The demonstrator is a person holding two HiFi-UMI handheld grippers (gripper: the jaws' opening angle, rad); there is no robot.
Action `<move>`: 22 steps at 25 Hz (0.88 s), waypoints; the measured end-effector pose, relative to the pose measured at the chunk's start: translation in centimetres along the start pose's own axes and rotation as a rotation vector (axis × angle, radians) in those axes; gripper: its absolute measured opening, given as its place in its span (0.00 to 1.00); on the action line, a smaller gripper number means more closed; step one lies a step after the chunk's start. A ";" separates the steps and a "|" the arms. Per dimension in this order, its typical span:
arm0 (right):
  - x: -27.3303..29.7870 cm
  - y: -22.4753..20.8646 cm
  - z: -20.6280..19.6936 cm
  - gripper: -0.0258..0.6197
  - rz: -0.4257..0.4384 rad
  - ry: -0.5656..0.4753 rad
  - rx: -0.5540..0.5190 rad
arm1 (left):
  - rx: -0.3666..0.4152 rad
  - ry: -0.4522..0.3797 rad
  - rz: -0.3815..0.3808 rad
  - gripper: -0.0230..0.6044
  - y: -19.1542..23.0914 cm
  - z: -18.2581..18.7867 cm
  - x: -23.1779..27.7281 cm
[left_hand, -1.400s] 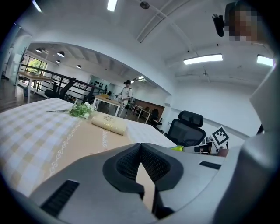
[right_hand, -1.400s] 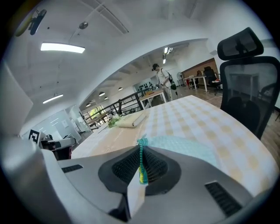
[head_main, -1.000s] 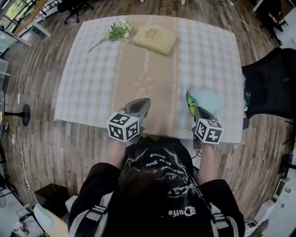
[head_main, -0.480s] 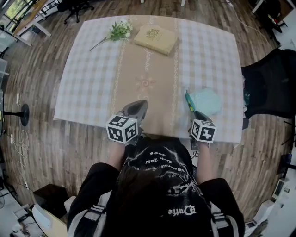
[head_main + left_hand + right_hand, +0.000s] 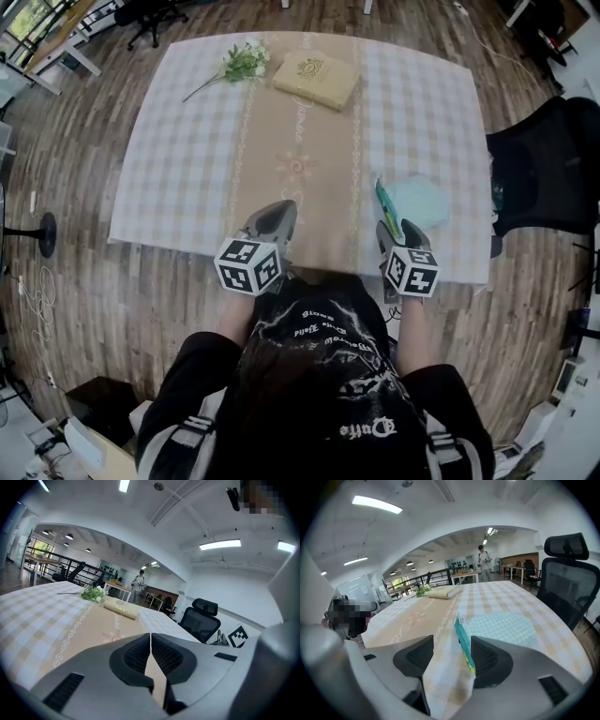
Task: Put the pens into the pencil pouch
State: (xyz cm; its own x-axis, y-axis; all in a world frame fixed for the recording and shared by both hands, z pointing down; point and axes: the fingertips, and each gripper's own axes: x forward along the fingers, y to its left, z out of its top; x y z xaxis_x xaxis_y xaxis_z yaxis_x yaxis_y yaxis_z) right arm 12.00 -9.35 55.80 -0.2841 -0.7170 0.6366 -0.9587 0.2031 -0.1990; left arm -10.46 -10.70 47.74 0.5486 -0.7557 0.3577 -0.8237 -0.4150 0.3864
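A teal pen [image 5: 386,203] lies on the checked tablecloth along the left edge of the pale green pencil pouch [image 5: 419,201]. My right gripper [image 5: 395,232] sits just behind the pen's near end and its jaws are opening. In the right gripper view the pen [image 5: 463,639] lies between the wide-apart jaws, close to the right pad, and neither pad presses on it. The pouch [image 5: 500,628] lies flat just beyond. My left gripper [image 5: 273,215] hovers over the table's near edge, shut and empty [image 5: 150,637].
A beige book-like case [image 5: 315,79] and a sprig of white flowers [image 5: 239,62] lie at the table's far side. A black office chair [image 5: 548,169] stands to the right of the table. The table's near edge [image 5: 309,267] runs just under both grippers.
The right gripper's jaws have opened and it has drawn back toward me, leaving the pen on the cloth beside the pouch. The left gripper has drifted slightly and stays shut.
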 end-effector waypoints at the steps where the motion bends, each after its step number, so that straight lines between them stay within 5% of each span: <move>1: -0.4 0.5 0.5 0.44 -0.001 -0.025 -0.017 | 0.008 -0.008 -0.001 0.07 0.1 0.1 -0.4; 7: -3.5 4.0 4.0 0.40 -0.037 -0.212 -0.146 | 0.112 -0.058 0.022 0.07 0.8 0.8 -3.6; 11: -6.2 5.8 5.9 0.25 -0.094 -0.363 -0.207 | 0.177 -0.092 0.052 0.07 1.2 0.9 -6.1; 17: -7.4 7.9 6.0 0.06 -0.116 -0.416 -0.211 | 0.157 -0.146 0.097 0.07 3.5 1.2 -8.9; 22: -8.4 8.9 6.3 0.05 -0.124 -0.456 -0.203 | 0.139 -0.156 0.114 0.07 4.9 1.2 -10.5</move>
State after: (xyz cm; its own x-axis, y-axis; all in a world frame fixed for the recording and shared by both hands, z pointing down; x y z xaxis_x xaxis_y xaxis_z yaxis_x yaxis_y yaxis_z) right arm 5.94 -5.70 43.95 -0.1771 -0.9527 0.2472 -0.9809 0.1914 0.0349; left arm -20.40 -5.40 44.86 0.4306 -0.8665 0.2527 -0.8970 -0.3798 0.2264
